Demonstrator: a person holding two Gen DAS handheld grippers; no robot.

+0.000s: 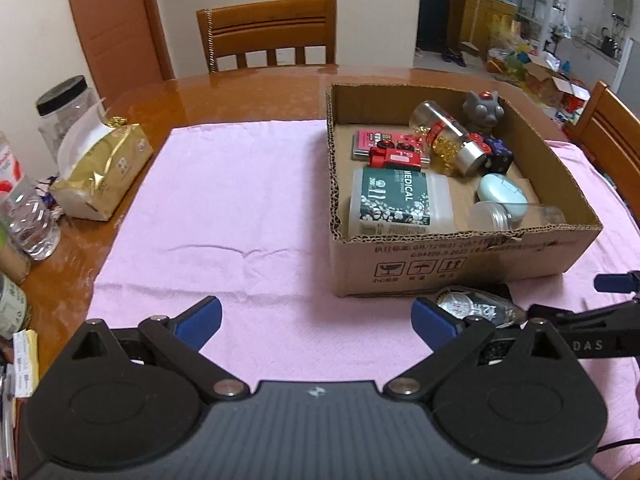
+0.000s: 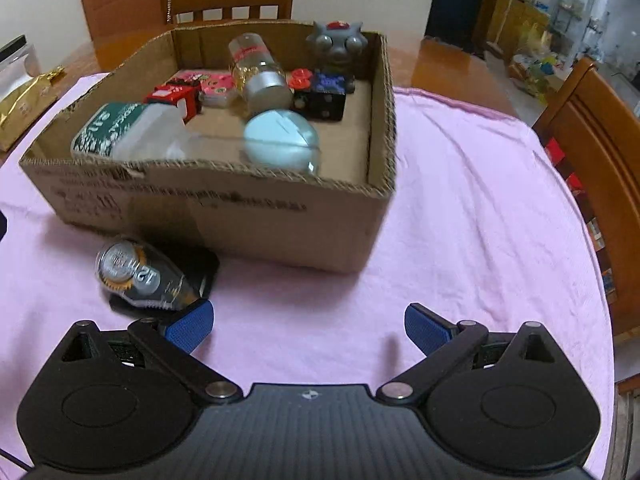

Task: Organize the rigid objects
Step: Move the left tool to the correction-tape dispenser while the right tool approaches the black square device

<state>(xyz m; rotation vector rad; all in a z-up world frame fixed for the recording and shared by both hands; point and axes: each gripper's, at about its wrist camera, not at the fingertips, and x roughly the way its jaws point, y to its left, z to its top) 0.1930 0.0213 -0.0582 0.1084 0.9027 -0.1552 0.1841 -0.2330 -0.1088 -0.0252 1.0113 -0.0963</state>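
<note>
A cardboard box (image 1: 460, 260) (image 2: 224, 216) stands on the pink cloth (image 1: 224, 216) (image 2: 472, 208). It holds several things: a white medical bottle (image 1: 396, 204), a red toy car (image 1: 394, 156), a jar of gold beads (image 1: 448, 140), a grey figurine (image 1: 484, 109), a dark cube, a pale blue case (image 2: 282, 138) and a clear jar. A blister pack of batteries (image 2: 148, 276) (image 1: 476, 308) lies on the cloth in front of the box. My left gripper (image 1: 316, 320) is open, its right finger beside the pack. My right gripper (image 2: 308, 326) is open and empty, its left finger next to the pack.
A gold tissue pack (image 1: 100, 172), a clear jar with a black lid (image 1: 66, 116) and water bottles (image 1: 28, 216) stand at the table's left edge. Wooden chairs stand at the far side (image 1: 272, 32) and at the right (image 2: 600, 152).
</note>
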